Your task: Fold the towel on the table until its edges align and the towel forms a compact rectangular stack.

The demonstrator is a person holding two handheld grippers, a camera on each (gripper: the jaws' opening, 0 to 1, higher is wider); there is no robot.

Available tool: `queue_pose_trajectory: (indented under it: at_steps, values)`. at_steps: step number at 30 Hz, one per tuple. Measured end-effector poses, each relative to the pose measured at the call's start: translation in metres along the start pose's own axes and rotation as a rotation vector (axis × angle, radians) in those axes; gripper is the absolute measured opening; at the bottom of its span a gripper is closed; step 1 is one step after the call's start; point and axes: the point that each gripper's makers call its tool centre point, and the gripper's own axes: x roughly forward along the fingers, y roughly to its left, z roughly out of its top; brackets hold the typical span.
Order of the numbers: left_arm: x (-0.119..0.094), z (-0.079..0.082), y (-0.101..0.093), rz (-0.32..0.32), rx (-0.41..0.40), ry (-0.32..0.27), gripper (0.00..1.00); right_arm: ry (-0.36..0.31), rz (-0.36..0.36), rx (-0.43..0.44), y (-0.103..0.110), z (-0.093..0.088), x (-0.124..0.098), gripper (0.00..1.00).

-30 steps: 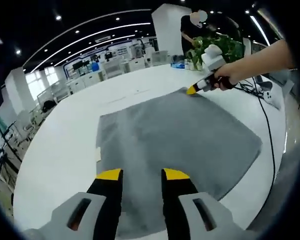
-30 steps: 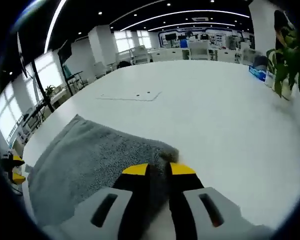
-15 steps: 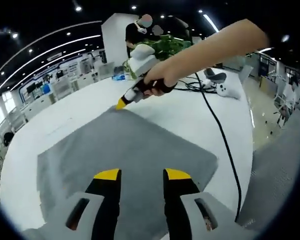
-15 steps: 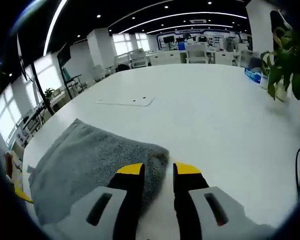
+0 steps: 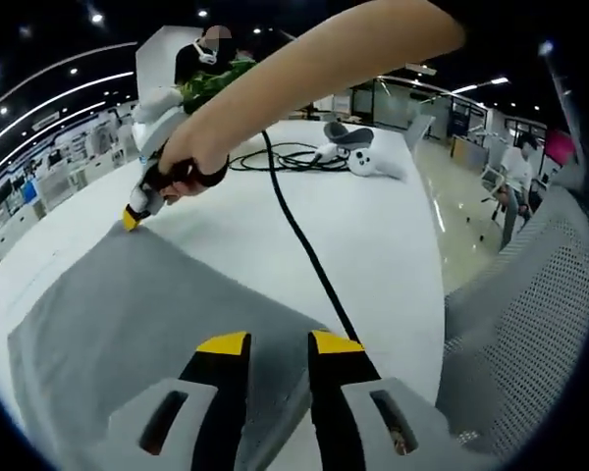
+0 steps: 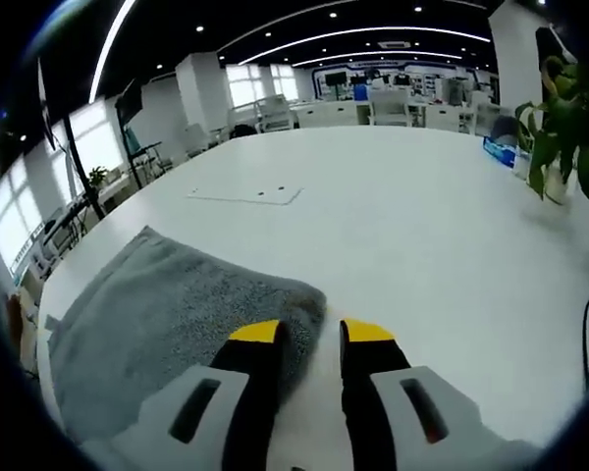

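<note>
The grey towel [image 5: 128,314] lies flat on the white table [image 5: 373,245]. My left gripper [image 5: 280,345] hovers open over the towel's near edge, close to the corner by the black cable, with towel showing in the gap between its jaws. A hand holds my right gripper [image 5: 142,201], whose yellow tip rests at the towel's far corner. In the right gripper view, my right gripper [image 6: 310,336] is open, its jaws straddling the corner of the towel [image 6: 167,314], which lies flat on the table [image 6: 402,206].
A black cable [image 5: 299,235] runs across the table past the towel's right corner. White controllers [image 5: 373,162] lie further back. A grey mesh chair [image 5: 530,324] stands off the table's right edge. A green plant [image 6: 560,128] stands at the far side.
My right gripper, shut on the towel corner a second ago, has opened and the corner lies flat. My left gripper has swung right toward the corner by the cable, its jaws slightly closer together.
</note>
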Motion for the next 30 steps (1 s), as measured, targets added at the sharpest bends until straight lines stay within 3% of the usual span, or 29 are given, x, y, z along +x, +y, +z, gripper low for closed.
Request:
queue_pose_trajectory:
  at_steps: [4,16,21,24,30]
  values:
    - [0.008,0.001,-0.015,-0.054,-0.013,-0.005,0.18,-0.020,0.004,0.020,0.001,0.003,0.003,0.21]
    - [0.021,-0.007,-0.026,-0.061,0.015,0.027,0.16,-0.082,-0.039,-0.022,-0.004,0.010,0.008,0.17]
    - [0.021,-0.008,-0.024,-0.032,0.042,0.022,0.15,-0.064,-0.026,-0.043,-0.004,0.000,0.012,0.07]
    - [0.021,-0.008,-0.025,-0.013,0.074,0.018,0.14,-0.101,-0.016,-0.038,-0.004,0.000,0.013,0.06]
    - [0.021,-0.009,-0.021,0.021,0.061,-0.005,0.09,-0.141,0.012,-0.073,-0.002,0.001,0.014,0.02]
